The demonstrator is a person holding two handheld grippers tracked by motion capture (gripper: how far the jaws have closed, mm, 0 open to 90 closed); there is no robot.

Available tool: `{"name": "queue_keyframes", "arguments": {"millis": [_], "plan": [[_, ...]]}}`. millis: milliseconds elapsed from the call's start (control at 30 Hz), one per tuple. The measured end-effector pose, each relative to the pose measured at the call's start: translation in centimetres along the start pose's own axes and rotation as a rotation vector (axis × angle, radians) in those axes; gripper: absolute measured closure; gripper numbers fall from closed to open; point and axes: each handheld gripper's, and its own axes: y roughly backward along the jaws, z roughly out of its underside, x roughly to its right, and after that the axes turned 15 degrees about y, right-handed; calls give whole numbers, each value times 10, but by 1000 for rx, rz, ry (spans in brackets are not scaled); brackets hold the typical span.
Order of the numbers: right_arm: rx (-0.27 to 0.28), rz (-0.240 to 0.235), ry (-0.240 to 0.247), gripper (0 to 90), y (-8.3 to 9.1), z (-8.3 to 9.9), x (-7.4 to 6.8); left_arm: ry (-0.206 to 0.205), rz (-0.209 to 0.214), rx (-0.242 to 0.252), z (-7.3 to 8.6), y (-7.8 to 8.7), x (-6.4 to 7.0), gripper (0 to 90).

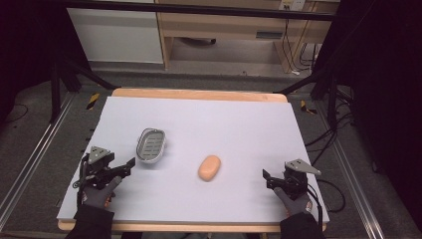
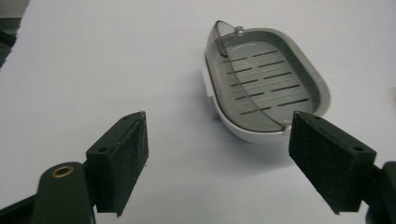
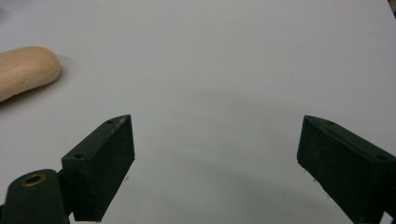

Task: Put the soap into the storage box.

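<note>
White sheet (image 1: 239,129) covers table; light wood edge (image 1: 199,94) shows at far side. Grey carpet floor (image 1: 30,124) around, metal rails (image 1: 25,169) left and right. Beyond table — light wood desk (image 1: 224,25), white cabinet panel (image 1: 114,35) beside it, cables (image 1: 291,50) hanging at right. Black frame bar (image 1: 199,9) across top; dark curtains (image 1: 388,74) flank both sides — dim edges, lit centre.

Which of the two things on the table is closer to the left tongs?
The grey soap dish, just ahead of the left tongs. The orange soap bar lies farther off, toward the table's middle.
</note>
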Motion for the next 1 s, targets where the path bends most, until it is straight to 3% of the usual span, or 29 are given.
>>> {"name": "queue_keyframes", "arguments": {"millis": [400,767,1000], "plan": [[-6,31,-7,110,3,3,3,-44,44,1,5,1,23,204],[-16,6,-13,102,1,4,3,-55,70,22,7,4,39,203],[-8,11,-6,97,2,3,1,-86,95,2,10,1,52,202]]}}
